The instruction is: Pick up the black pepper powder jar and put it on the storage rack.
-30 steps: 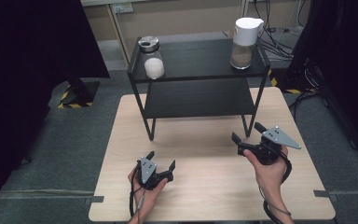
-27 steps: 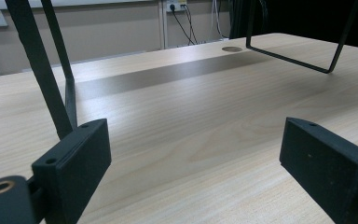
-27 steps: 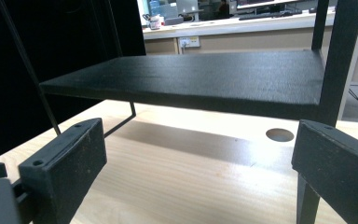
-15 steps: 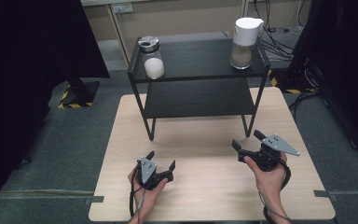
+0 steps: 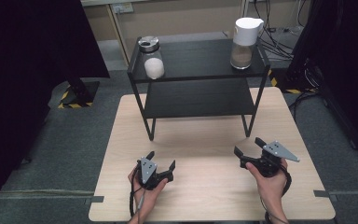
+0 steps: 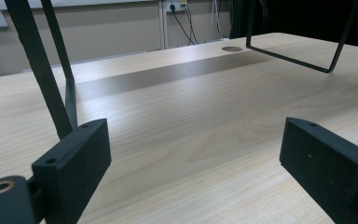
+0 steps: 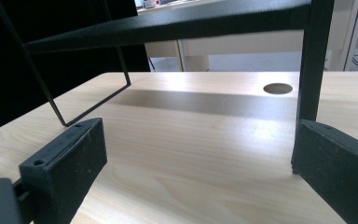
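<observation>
On the light wooden table [image 5: 205, 191] my left gripper [image 5: 161, 159] rests low near the front edge, held in a hand, jaws open with nothing between them. My right gripper [image 5: 248, 146] is held at the front right, also open and empty, pointing toward the black shelf rack [image 5: 200, 74]. In the left gripper view, the left gripper [image 6: 191, 163] has its jaws wide apart over bare wood, with a rack leg [image 6: 42, 70] ahead. Seen in its own view, the right gripper [image 7: 196, 163] frames the table and a rack post [image 7: 312, 60].
A glass jar with white contents [image 5: 151, 63] stands on the rack's top shelf at left. A white-lidded pitcher with brown contents [image 5: 244, 44] stands at its right. The lower shelf [image 5: 200, 98] is bare. A cable hole [image 7: 278, 88] sits in the table beyond the rack.
My right gripper has drifted a little toward the table's near edge. The left gripper has stayed where it was. Both remain open.
</observation>
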